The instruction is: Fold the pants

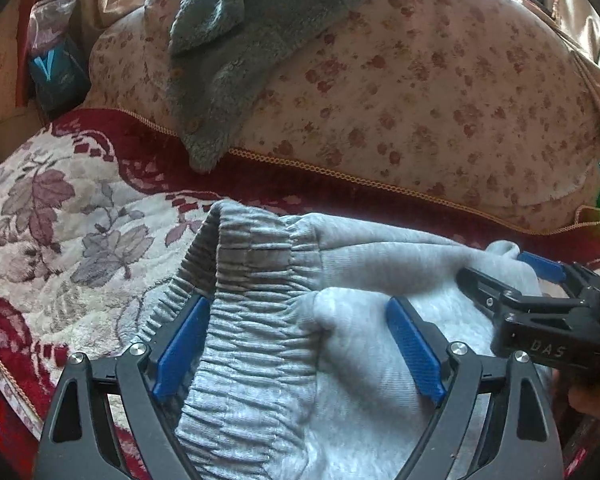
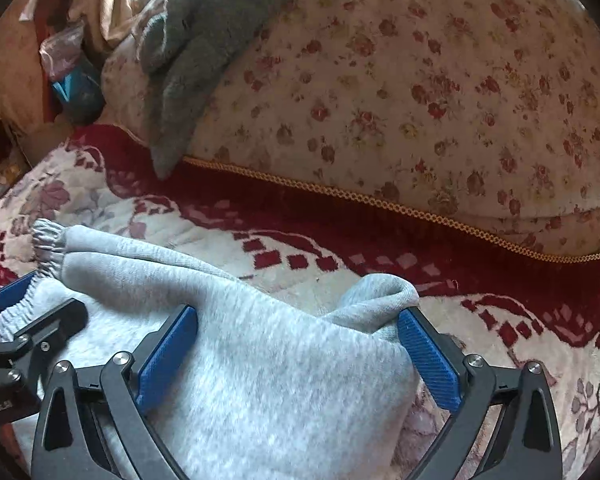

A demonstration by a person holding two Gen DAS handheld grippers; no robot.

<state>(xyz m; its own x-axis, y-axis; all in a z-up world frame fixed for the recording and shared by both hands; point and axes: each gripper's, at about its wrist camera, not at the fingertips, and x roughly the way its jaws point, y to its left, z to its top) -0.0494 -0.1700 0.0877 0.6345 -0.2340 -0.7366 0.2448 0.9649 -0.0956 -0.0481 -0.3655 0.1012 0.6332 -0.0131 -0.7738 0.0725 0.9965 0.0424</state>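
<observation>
**Entry: grey sweatpants, fold in hand, on the bed**

1. Left gripper (image 1: 300, 356), black frame, ribbed blue pads. My jaws stand wide apart, straddling the gathered waistband; pads not pressing.
2. Right gripper (image 2: 298, 356), same build. Jaws apart, with a raised fold of cloth between them, unclamped as far as I can see.
3. Light grey fleece sweatpants (image 2: 260, 380), soft, thick knit, ribbed elastic waistband (image 1: 252, 300); lying bunched on the bed just under both grippers. In my judgement, I should bite both layers at matching edges and smooth the humped fold before creasing, or it will set crooked.
4. Plush red-and-cream floral bedspread (image 2: 340, 248), deep pile, likely to drag.
5. Cream quilt with red flower print (image 1: 420, 100), gold cord edging.
6. Dark grey fuzzy garment (image 1: 220, 60) draped over it.
</observation>
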